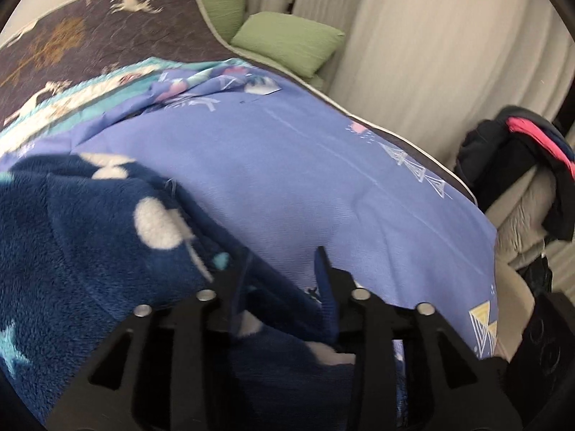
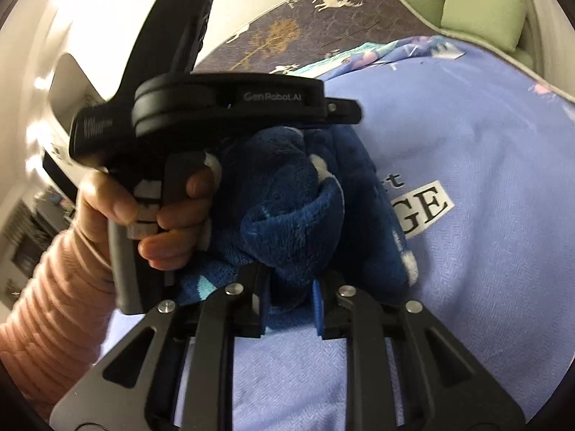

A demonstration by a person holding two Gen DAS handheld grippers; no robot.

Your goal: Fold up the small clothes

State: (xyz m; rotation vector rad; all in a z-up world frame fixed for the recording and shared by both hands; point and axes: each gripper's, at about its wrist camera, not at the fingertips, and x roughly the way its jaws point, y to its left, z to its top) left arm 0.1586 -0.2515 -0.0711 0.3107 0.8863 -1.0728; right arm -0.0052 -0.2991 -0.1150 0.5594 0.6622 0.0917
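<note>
Pale curtains (image 1: 413, 54) hang behind the bed (image 1: 90, 32), which wears a dark quilt with white deer on it. One big purple sheet (image 1: 287, 179) is spread on top, and its far edge runs close along the quilt's pale trim (image 1: 463, 183). Past that trim the bed drops away, and a heap of dark clothes (image 1: 517, 165) with a pink stripe sits on a seat there. Two green pillows (image 1: 291, 41) lie beside the curtains.

One small piece of clothing is here: a fluffy dark blue garment (image 1: 82, 222) with white and light blue shapes. It lies bunched near the near-left part of the sheet, and most of the sheet to its right is bare and flat.

Two grippers are at work. The left hand-held gripper (image 1: 284, 287) has blue fleece between its fingers, but I cannot tell if it is squeezing tight. From the right camera you can see this tool from the side, with the person's left hand (image 2: 158, 208) in a pink sleeve wrapped round its handle.

The right hand-held gripper (image 2: 289, 300) has its two blue-padded fingers (image 2: 318, 305) clenched on a rolled fold of the garment, lifted just above the sheet.
</note>
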